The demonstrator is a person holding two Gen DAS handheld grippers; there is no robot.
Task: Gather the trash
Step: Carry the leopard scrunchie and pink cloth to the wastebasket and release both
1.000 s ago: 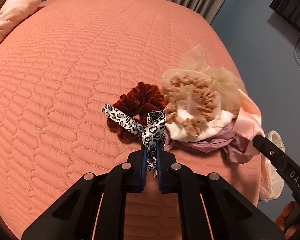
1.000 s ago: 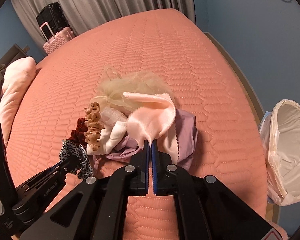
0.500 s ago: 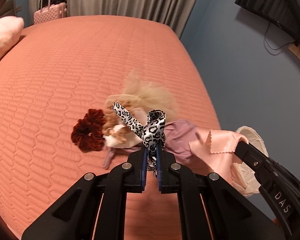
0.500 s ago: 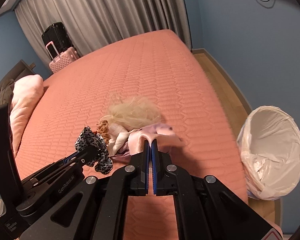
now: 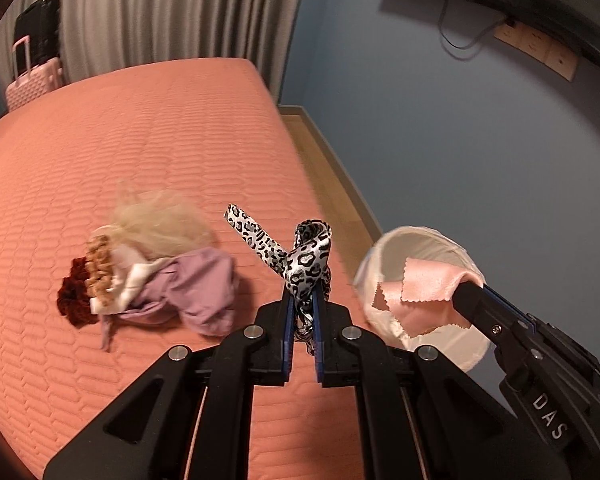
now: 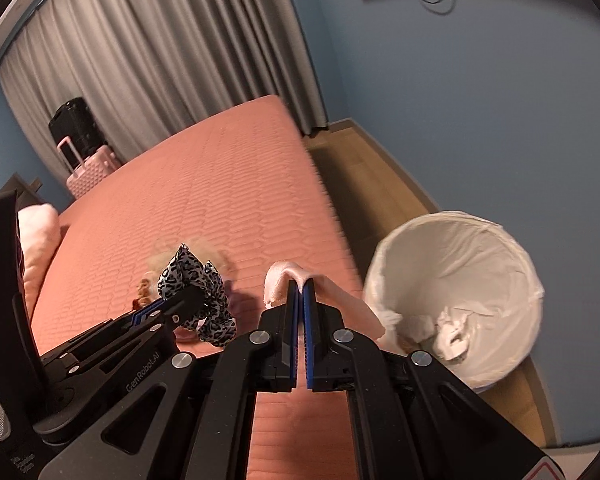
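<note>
Left tongs (image 5: pixel 301 312) pinch leopard scrunchie (image 5: pixel 306 260), right tongs (image 6: pixel 300 300) pinch pink cloth (image 6: pixel 290 276); quilted salmon bed (image 5: pixel 140 140), lined bin (image 6: pixel 460 248) beside.

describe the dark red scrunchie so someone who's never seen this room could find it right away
Start at the salmon quilted bed and find the small heap of fabric lying near its edge. The dark red scrunchie sits at the heap's left end in the left wrist view, touching a tan ruffled scrunchie. It is the only deep red, velvety piece; its neighbours are tan, white, blond and lilac.
</note>
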